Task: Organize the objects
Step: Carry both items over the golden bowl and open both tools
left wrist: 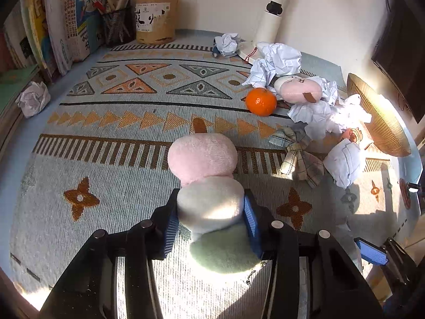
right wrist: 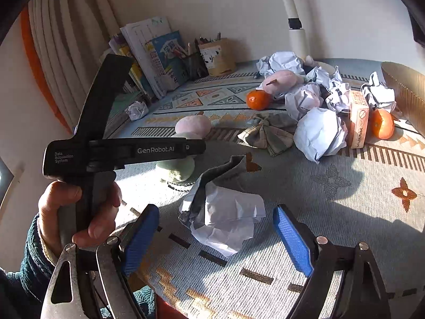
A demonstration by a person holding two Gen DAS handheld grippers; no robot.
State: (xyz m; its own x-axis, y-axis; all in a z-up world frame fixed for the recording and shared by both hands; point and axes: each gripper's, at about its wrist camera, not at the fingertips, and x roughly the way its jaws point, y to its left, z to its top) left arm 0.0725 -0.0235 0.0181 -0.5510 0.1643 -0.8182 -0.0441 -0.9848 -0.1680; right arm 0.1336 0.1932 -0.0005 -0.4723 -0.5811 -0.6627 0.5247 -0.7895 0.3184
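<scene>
My left gripper is shut on a plush toy with pink, white and green balls, lying on the patterned cloth; the toy also shows in the right wrist view. My right gripper is open, with a crumpled paper ball between its fingers, untouched. A second pink plush, an orange and several crumpled papers lie at the right. A plaid bow lies near them.
Books and two pen holders stand at the back left. A woven basket stands at the right. A small box and a second orange sit by the basket. One paper ball lies far left.
</scene>
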